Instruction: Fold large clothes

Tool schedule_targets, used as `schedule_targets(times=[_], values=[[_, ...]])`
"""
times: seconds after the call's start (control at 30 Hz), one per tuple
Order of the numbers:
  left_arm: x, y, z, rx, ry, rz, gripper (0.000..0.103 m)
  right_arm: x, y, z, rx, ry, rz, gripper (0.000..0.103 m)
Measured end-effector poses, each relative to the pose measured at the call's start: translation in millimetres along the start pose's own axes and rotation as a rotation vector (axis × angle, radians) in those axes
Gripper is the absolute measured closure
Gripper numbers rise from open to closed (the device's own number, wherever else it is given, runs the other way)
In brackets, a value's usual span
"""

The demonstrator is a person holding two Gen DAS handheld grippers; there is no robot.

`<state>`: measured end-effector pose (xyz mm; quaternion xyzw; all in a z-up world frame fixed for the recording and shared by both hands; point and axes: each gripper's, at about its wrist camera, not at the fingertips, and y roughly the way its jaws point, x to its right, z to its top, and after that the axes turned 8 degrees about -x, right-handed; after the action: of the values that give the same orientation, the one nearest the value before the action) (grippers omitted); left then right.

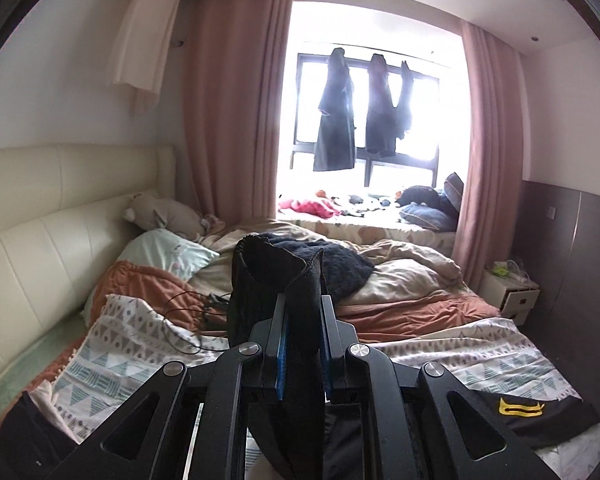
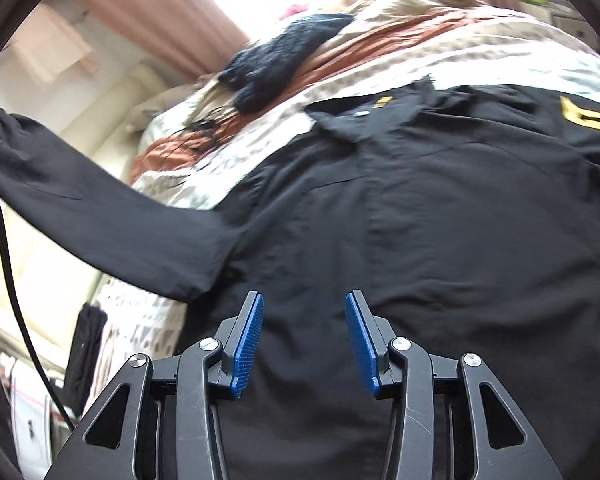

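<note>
- The black shirt [image 2: 420, 208] lies spread on the patterned blanket [image 2: 380, 68] of the bed [image 1: 440, 304]; it serves as the landmark here.
- Left of the shirt's body, one black sleeve [image 2: 80, 200] stretches out and upward, lifted clear of the blanket.
- The left gripper [image 1: 302, 312] is pressed together on the sleeve's cuff [image 1: 268, 280], black cloth bunched between its blue pads [image 1: 283, 344], raised above the bed.
- Beyond the shirt's collar, a dark fuzzy garment [image 2: 284, 56] rests on the rumpled beige and rust bedding [image 1: 404, 280].
- Over the shirt's lower middle, the right gripper [image 2: 304, 340] hovers with its jaws spread apart, its blue pads [image 2: 248, 344] holding nothing.
- At the shirt's right shoulder sits a yellow emblem [image 2: 588, 120].
- Far behind the shirt, dark clothes [image 1: 336, 116] hang in the bright window [image 1: 368, 120], between pink curtains [image 1: 236, 112].
</note>
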<state>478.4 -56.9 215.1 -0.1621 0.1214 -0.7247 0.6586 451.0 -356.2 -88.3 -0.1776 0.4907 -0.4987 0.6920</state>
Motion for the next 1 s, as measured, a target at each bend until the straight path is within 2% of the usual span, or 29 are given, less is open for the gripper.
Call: schedule_targets(times=[0.1,0.4,0.7,0.93,1.0], values=[[36,11,1,-0.019,0.022,-0.045,0.090,20,-19,6,0.051,0.025,-0.004,0.060],[136,56,-18,-0.121,0.076,-0.167,0.090,83,-55,15,0.088,0.136,0.008,0.060],[210,122,-75,-0.258,0.105,-0.247,0.089,140,-86,19,0.142,0.264,0.059,0.059],[244,176,-124,-0.402,0.109,-0.285,0.089,185,-109,17,0.209,0.402,0.055,0.059],[251,190,-141,-0.461,0.106,-0.316,0.083,191,-113,17,0.221,0.421,0.058,0.059]])
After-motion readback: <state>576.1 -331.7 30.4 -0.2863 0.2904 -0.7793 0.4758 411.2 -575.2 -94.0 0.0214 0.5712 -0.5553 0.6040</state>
